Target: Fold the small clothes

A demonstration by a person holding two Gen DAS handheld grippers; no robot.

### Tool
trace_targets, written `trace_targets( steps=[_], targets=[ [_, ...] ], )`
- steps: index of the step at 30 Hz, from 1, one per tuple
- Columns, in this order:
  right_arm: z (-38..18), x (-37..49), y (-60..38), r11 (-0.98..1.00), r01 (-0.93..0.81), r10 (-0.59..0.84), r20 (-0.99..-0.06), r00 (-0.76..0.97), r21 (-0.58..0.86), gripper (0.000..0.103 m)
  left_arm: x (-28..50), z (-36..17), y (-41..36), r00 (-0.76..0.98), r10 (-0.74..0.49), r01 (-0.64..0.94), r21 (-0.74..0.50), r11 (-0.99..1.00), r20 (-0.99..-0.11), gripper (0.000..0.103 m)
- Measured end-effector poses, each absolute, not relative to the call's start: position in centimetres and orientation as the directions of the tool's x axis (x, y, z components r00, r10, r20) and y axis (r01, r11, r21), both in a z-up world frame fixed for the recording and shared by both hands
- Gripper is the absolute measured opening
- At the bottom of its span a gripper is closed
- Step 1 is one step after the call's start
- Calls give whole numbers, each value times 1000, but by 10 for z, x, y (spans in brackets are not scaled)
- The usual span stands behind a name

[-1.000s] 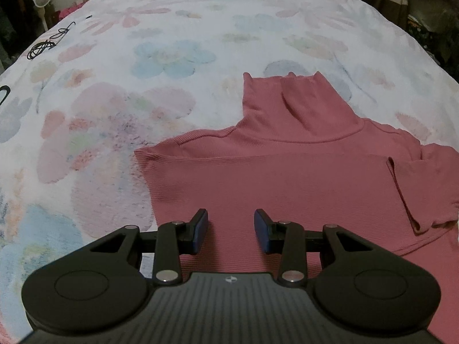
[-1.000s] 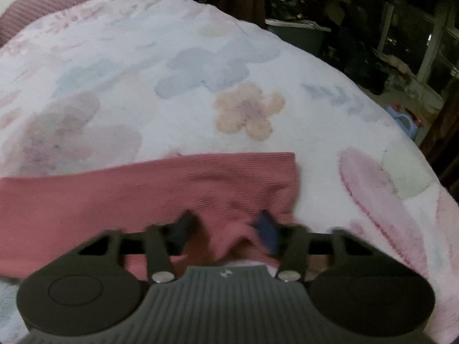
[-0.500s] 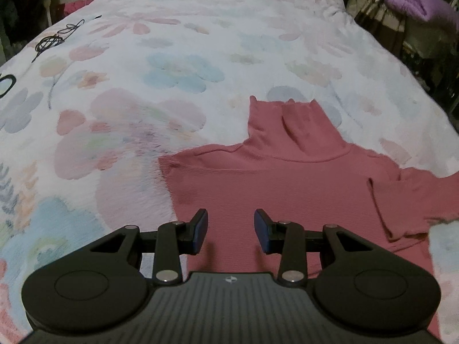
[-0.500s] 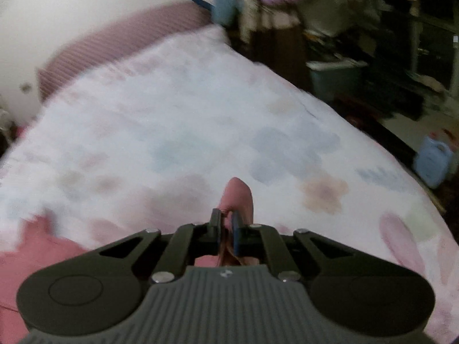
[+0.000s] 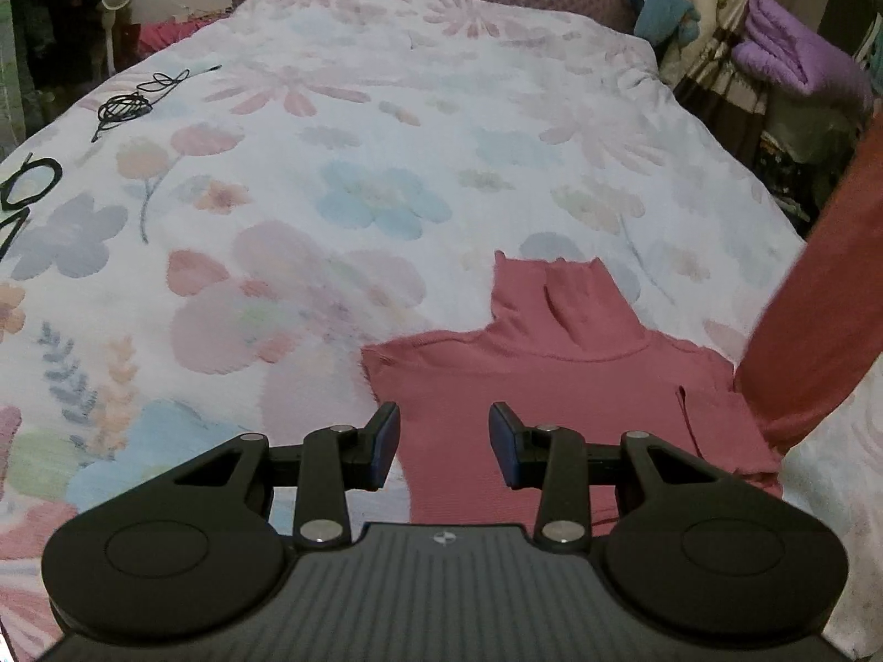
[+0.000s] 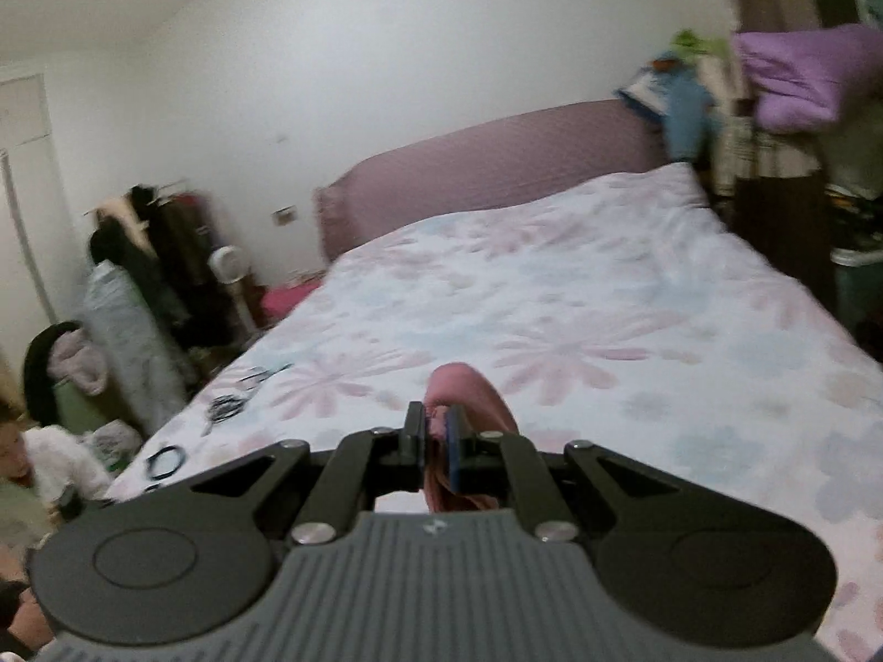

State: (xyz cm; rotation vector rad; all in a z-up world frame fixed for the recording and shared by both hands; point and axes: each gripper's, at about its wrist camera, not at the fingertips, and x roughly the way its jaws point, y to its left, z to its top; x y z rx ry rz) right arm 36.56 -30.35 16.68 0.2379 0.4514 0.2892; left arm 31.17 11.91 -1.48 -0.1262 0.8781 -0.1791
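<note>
A pink turtleneck top (image 5: 530,380) lies flat on the floral bedspread (image 5: 358,176), collar pointing away from me. My left gripper (image 5: 444,444) hovers open above the top's left shoulder, nothing between its fingers. The top's right sleeve (image 5: 822,298) rises steeply off the bed at the right edge of the left wrist view. In the right wrist view my right gripper (image 6: 435,455) is shut on a bunched fold of that pink sleeve (image 6: 469,391), held high over the bed.
Black cables (image 5: 129,102) and black rings (image 5: 27,182) lie on the bedspread's left side. A pink headboard (image 6: 485,165) stands at the far end. Purple bedding (image 5: 794,55) and clutter crowd the right side; a person (image 6: 33,469) is low at the left.
My right gripper closed on the sleeve and lifted it high, tilting up toward the headboard. The left gripper rose and pulled back, staying open, so more of the bed shows.
</note>
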Motion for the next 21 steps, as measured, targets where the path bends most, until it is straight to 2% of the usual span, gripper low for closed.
trace_targets(
  steps=[3,7,11,21],
  targets=[
    [159,373,-247,923,-262,362,-410,837,282,2,311,-11,127,630,-213,107,-188,976,-747,44],
    [120,382,-183,903,-268,404,-450,796,336,2,309,-9,140,636,-218,98,-203,974,-740,44],
    [51,397,-122,876,-231,446,-530,721,423,2,308,-13,159,637,-232,78,-238,968,-735,44],
    [-105,411,-17,848,-205,518,-679,521,489,2,313,-55,197,612,-235,20,-282,959,-755,44]
  ],
)
